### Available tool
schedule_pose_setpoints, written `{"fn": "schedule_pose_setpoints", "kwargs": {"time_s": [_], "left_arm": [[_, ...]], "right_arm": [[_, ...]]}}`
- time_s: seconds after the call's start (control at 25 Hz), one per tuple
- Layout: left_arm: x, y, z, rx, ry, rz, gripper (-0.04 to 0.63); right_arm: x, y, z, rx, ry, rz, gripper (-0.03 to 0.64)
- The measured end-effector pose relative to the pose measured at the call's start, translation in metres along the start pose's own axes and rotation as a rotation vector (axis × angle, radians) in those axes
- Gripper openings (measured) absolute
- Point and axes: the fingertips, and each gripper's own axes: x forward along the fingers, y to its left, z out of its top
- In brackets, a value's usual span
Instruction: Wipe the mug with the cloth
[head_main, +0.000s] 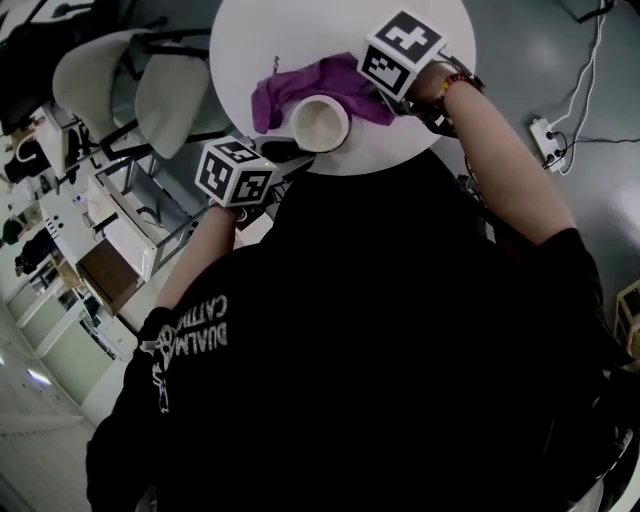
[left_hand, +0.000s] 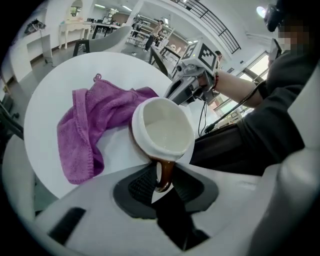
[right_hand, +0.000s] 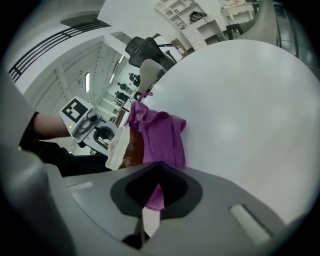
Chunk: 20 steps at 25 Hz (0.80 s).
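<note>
Head view: 1 mug (head_main: 320, 122) at table (head_main: 300, 30) edge, handle clamped by left gripper (left_hand: 163, 176); right gripper (right_hand: 154, 196) pinches 1 cloth (head_main: 300, 88); open surface beyond.

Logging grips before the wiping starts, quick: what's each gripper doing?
Left gripper: closed on the handle of the mug.
Right gripper: closed on a corner of the cloth.
</note>
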Motion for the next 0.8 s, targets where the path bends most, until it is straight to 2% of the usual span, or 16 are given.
{"fn": "schedule_pose_setpoints", "kwargs": {"time_s": [0.24, 0.44, 0.6, 0.8], "left_arm": [[0.001, 0.001, -0.001, 0.017, 0.020, -0.010, 0.091], [0.003, -0.003, 0.001, 0.031, 0.021, -0.010, 0.089], [0.004, -0.005, 0.008, 0.048, 0.011, -0.020, 0.089], [0.003, -0.003, 0.005, 0.048, -0.002, -0.038, 0.091]], "right_arm": [[-0.001, -0.005, -0.010, -0.014, -0.018, -0.077, 0.009], [-0.007, -0.008, -0.020, -0.012, 0.010, -0.143, 0.009], [-0.016, -0.013, -0.023, 0.028, -0.013, -0.169, 0.009], [-0.013, -0.011, -0.026, 0.068, -0.016, -0.247, 0.009]]}}
